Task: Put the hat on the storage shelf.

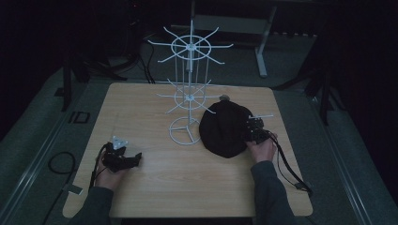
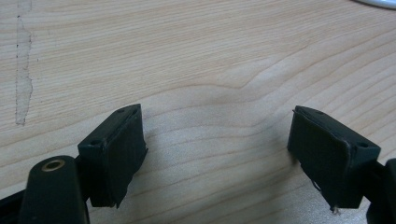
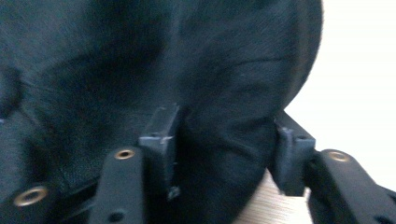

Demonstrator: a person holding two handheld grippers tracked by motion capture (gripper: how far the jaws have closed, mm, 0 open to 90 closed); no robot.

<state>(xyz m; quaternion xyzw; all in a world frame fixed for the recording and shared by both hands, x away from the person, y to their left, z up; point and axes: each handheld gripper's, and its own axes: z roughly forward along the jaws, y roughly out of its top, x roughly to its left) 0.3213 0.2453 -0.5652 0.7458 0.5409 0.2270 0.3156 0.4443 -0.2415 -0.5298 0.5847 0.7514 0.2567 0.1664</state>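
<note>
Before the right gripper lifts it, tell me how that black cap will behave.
The black cap is probably soft: its fabric creases between the right gripper's jaws. It likely sags when lifted and seems light. It may catch the white wire rack beside it.

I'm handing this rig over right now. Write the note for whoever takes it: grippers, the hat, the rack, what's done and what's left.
Left gripper: open, holding nothing, low over bare table at the left front.
Right gripper: jaws apart on either side of a fold at the edge of the black hat, not yet closed on it.
The hat lies on the table just right of the white wire rack, against its round base.
Done: right gripper lined up on the hat.
Left, probably: close the jaws, lift the hat and hang it on one of the rack's hooks.
</note>
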